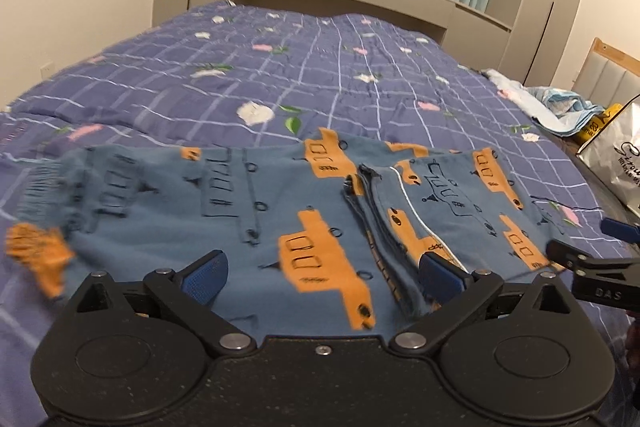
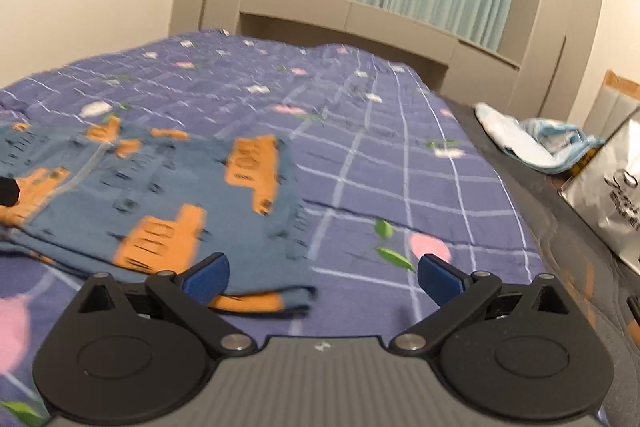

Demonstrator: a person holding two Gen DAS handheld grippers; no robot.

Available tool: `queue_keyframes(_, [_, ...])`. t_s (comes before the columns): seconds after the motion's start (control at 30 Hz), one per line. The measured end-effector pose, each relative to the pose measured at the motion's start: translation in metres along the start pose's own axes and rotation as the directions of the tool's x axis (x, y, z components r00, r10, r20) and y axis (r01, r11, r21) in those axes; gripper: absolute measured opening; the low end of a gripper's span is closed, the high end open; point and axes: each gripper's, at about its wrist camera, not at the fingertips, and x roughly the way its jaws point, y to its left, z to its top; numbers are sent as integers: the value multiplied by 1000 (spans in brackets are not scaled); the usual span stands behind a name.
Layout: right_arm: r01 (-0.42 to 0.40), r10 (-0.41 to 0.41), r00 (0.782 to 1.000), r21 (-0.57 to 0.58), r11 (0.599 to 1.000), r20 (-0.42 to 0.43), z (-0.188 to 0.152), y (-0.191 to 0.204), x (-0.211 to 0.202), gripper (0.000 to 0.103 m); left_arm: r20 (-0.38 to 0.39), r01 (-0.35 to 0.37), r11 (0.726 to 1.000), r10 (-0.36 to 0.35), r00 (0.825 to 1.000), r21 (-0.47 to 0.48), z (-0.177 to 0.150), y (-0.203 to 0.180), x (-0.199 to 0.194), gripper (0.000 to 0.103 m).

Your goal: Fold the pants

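Left wrist view: both grippers tilted down over the folded pants (image 1: pixel 304 227), fingers (image 1: pixel 206 277) wide, empty.

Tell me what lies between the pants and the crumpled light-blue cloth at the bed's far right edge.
Only bare quilt separates the pants from the light-blue cloth; the right wrist view shows it best.

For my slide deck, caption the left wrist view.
Open left tongs over partly folded truck-print pants on a floral quilt.

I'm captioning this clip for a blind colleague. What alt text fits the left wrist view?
Blue pants with orange vehicle prints lie partly folded on a purple checked quilt. The left hand-held gripper is open above them, nothing between its pads; the right hand-held gripper shows at the right edge.
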Motion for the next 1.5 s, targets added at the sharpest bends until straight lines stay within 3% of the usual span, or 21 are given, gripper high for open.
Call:
queue_keyframes(0.17, [-75,76,994,-24,997,74,11,32,-11,103,96,-42,998,46,994,-38,-10,22,-42,102])
queue_keyframes(0.27, [-142,146,987,-53,988,73,19,55,-9,103,129,-104,992,113,985,-78,-13,42,-57,102])
queue_keyframes(0.4, [-198,203,978,-88,976,53,25,85,-3,103,92,-192,966,210,973,-173,-13,73,-52,102])
queue_keyframes(0.47, [-180,186,981,-91,979,57,27,94,-2,103,75,-206,951,228,971,-230,-13,89,-47,102])
queue_keyframes(0.67, [-161,162,987,-36,986,26,23,92,8,103,59,-188,937,214,975,-295,-8,103,-31,102])
queue_keyframes(0.87, [-159,160,987,-23,987,8,19,91,13,103,127,-212,966,231,965,-148,-5,70,-29,102])
queue_keyframes(1.03, [-145,146,989,-40,989,11,18,94,13,103,157,-215,971,230,961,-102,-5,61,-31,102])
queue_keyframes(1.27, [-152,153,988,-32,988,10,18,92,13,103,74,-197,946,223,972,-258,-16,93,-21,102])
queue_keyframes(1.5, [-164,164,986,-12,986,7,17,90,16,103,141,-111,924,172,975,-365,-24,107,-29,102])
